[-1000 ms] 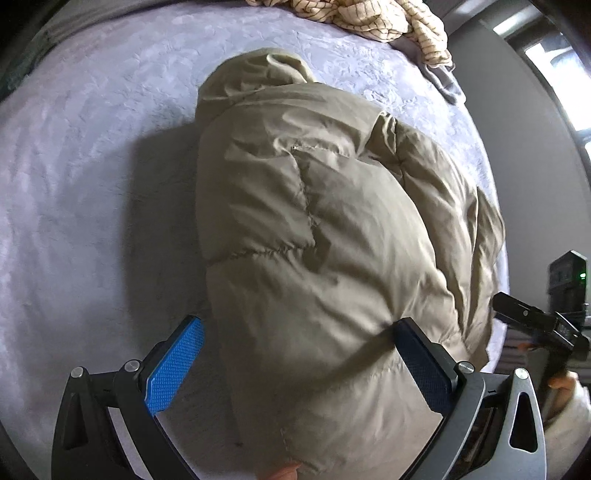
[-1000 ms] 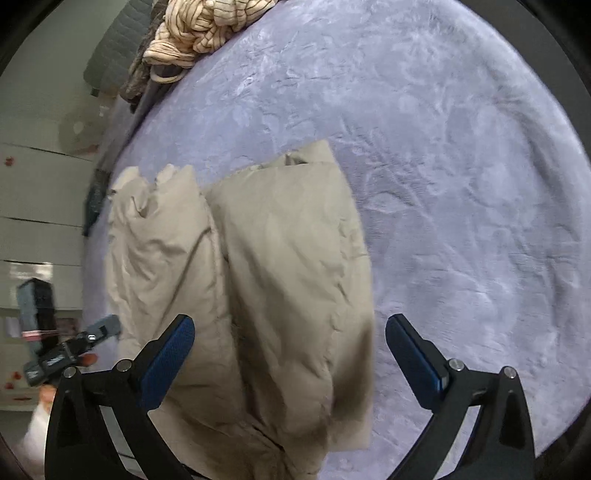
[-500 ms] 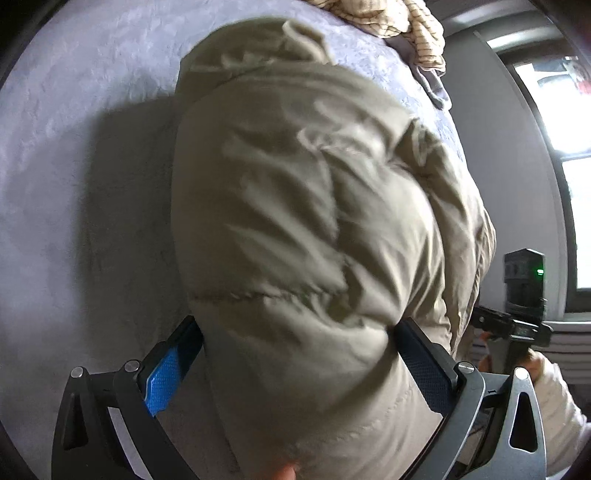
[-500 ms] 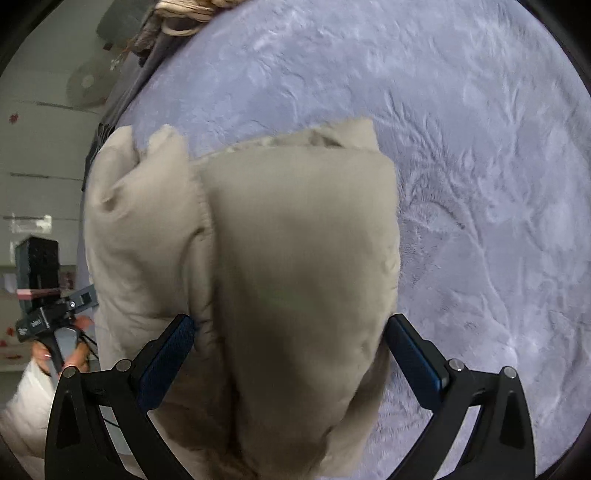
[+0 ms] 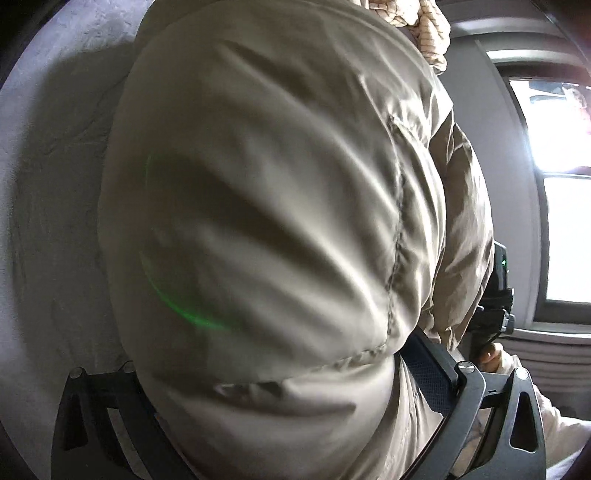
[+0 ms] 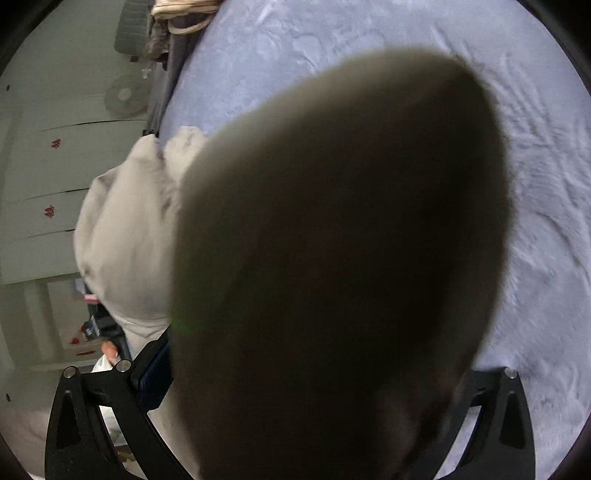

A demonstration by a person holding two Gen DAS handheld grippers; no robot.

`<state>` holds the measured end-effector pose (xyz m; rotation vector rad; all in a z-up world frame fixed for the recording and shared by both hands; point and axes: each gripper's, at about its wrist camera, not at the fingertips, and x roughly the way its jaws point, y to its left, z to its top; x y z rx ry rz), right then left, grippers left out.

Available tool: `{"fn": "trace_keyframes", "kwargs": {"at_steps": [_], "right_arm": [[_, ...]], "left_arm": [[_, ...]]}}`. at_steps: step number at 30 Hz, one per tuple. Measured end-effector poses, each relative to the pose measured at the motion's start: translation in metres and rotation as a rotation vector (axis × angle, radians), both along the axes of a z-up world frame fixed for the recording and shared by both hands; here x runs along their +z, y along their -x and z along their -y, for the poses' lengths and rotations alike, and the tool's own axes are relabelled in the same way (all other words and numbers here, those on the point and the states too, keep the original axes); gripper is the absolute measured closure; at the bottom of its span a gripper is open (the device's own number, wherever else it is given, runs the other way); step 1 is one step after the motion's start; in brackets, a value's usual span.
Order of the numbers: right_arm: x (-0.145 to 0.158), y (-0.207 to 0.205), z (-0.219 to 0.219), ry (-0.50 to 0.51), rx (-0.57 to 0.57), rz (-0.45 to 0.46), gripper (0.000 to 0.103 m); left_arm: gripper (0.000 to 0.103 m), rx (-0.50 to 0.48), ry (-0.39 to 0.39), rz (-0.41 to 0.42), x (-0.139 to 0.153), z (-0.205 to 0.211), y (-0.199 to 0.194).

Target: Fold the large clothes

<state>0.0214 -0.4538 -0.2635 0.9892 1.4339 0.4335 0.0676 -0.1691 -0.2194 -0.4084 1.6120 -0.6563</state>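
Both jaws stand wide on my left gripper (image 5: 280, 373), and the tan puffer jacket (image 5: 280, 206) bulges up between them, hiding the left finger's pad; I cannot tell whether the fabric is merely pressed against the fingers or pinched. On my right gripper (image 6: 314, 384) the jaws are spread just as wide, with a dark, blurred fold of the same jacket (image 6: 332, 258) filling the gap right up against the lens. No containers show in either view. The jacket lies on the bed (image 6: 406, 40), on its pale lavender cover, bunched near the bed's edge on the side of the white cabinets (image 6: 40, 184). It looks thick and quilted, with stitched seams running across creased, slightly glossy panels; a paler lobe of it (image 6: 122, 236) swells out beside the dark fold in the right wrist view. A striped cream cloth (image 5: 428, 33) is heaped toward the far edge of the bed. A window (image 5: 554, 192) glares beyond the jacket.
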Motion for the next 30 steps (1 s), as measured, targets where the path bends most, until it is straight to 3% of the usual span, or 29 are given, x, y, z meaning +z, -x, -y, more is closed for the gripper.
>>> {"fn": "trace_keyframes", "kwargs": {"at_steps": [2, 5, 9, 11, 14, 16, 19, 25, 30], "right_arm": [[-0.002, -0.001, -0.002, 0.009, -0.005, -0.012, 0.000], [0.000, 0.002, -0.002, 0.023, -0.018, -0.028, 0.000], [-0.001, 0.009, -0.002, 0.005, -0.055, -0.060, 0.002], [0.000, 0.012, -0.004, 0.011, -0.068, -0.077, 0.006], [0.008, 0.015, -0.007, 0.011, -0.099, -0.078, 0.026], [0.016, 0.017, -0.011, 0.011, -0.108, -0.054, 0.039], [0.026, 0.021, -0.019, 0.027, -0.122, -0.031, 0.050], [0.053, 0.030, -0.037, 0.057, -0.202, 0.001, 0.056], [0.083, 0.012, -0.071, 0.029, -0.230, 0.060, 0.057]], "left_arm": [[0.000, 0.000, -0.036, 0.028, 0.005, 0.004, 0.002], [0.000, -0.033, -0.123, 0.136, 0.021, 0.017, 0.010], [0.007, -0.053, -0.181, 0.212, 0.036, 0.030, 0.018], [0.010, -0.056, -0.195, 0.232, 0.041, 0.032, 0.020], [0.011, -0.062, -0.208, 0.252, 0.046, 0.034, 0.024], [0.011, -0.070, -0.208, 0.255, 0.048, 0.037, 0.026], [0.014, -0.087, -0.188, 0.260, 0.055, 0.039, 0.027], [0.018, -0.177, -0.089, 0.278, 0.065, 0.010, 0.015], [0.018, -0.158, -0.046, 0.319, 0.095, -0.022, -0.014]]}}
